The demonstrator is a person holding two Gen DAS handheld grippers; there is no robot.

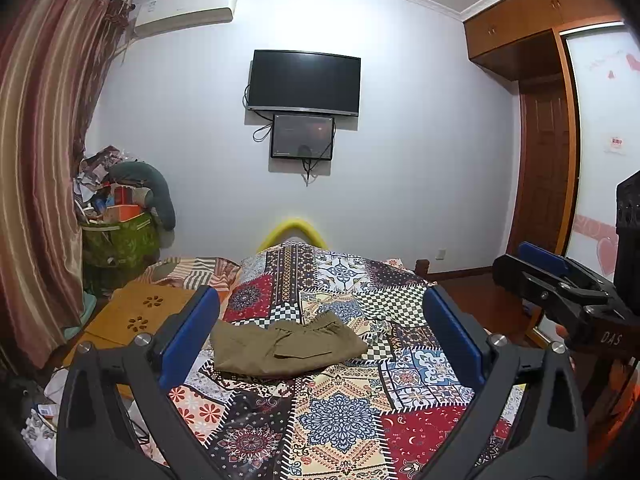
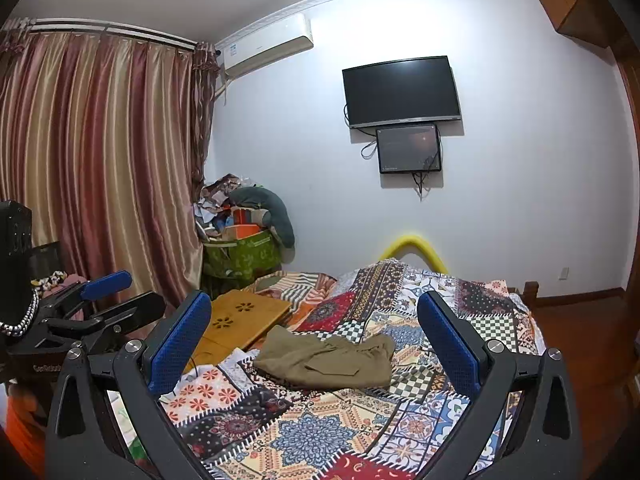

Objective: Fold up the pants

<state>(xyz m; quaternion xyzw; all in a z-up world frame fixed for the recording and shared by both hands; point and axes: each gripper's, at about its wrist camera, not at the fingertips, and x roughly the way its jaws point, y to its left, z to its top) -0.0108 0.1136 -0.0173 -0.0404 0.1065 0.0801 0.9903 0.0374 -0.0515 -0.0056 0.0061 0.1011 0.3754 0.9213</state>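
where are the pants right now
The olive pants lie in a folded bundle mid-bed on the patchwork quilt, centred ahead in both wrist views, just right of the wooden lap desk, with both grippers open and clear.

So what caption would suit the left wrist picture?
Open left tongs hang above khaki pants lying folded on a patchwork quilt.
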